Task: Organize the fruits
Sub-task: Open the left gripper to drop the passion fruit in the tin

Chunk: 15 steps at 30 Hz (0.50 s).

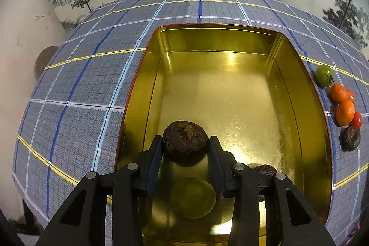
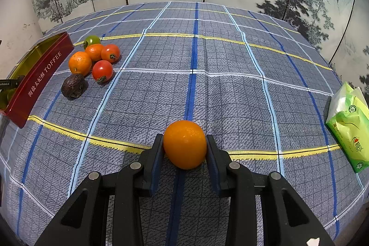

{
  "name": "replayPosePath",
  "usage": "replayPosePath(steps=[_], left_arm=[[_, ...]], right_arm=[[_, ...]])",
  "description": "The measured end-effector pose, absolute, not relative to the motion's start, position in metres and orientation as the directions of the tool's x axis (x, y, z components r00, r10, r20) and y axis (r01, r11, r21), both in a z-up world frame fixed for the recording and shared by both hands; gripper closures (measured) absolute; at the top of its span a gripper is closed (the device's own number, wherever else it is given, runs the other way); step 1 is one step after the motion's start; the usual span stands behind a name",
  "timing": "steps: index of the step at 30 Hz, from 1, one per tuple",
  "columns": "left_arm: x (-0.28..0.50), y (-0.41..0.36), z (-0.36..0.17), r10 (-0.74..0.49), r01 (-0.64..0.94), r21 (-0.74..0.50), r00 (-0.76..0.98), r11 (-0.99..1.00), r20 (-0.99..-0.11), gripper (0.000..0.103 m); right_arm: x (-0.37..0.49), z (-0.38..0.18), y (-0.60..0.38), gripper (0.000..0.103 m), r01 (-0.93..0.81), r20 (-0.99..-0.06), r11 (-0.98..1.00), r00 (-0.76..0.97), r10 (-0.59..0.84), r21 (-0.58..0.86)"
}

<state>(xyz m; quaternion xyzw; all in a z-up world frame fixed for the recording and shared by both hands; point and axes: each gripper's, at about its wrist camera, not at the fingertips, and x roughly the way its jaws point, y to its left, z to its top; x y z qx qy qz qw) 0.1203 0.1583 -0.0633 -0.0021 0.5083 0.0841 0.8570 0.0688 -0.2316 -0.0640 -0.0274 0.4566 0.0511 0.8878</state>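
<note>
My left fingers (image 1: 185, 149) pinch a dark brown wrinkled round fruit (image 1: 185, 142) from both sides, held above the near end of the shiny gold rectangular metal tin (image 1: 306, 107). A second dark brown fruit (image 1: 265, 170) lies inside the tin, half hidden behind my right-hand finger. The tin sits on the grey-blue checked cloth of the worktop (image 1: 80, 96). Just beside the tin, toward the worktop's right edge, a green tomato (image 1: 324, 75), two orange mandarins (image 1: 345, 112), a red tomato (image 1: 357, 119) and another dark brown fruit (image 1: 351, 138) cluster together.
</note>
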Motion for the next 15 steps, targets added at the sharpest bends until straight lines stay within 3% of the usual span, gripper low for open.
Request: replayPosePath(steps=[5,9,15], left_arm=[[0.121,0.156,-0.061,0.145,-0.137,0.089,0.481,0.987,-0.865,0.059],[0.12,0.153,-0.056,0.149,-0.127,0.098,0.501,0.987,-0.853,0.05],[0.114,0.145,-0.049,0.16,-0.115,0.117,0.526,0.986,-0.835,0.046]], right_arm=[[0.069,-0.064,-0.231,0.07,-0.113,-0.814,0.994,0.577,0.064,-0.002],[0.069,-0.064,-0.231,0.07,-0.113,-0.814,0.994,0.577,0.063,-0.002],[0.07,-0.064,-0.231,0.071,-0.111,-0.813,0.994,0.578,0.063,-0.001]])
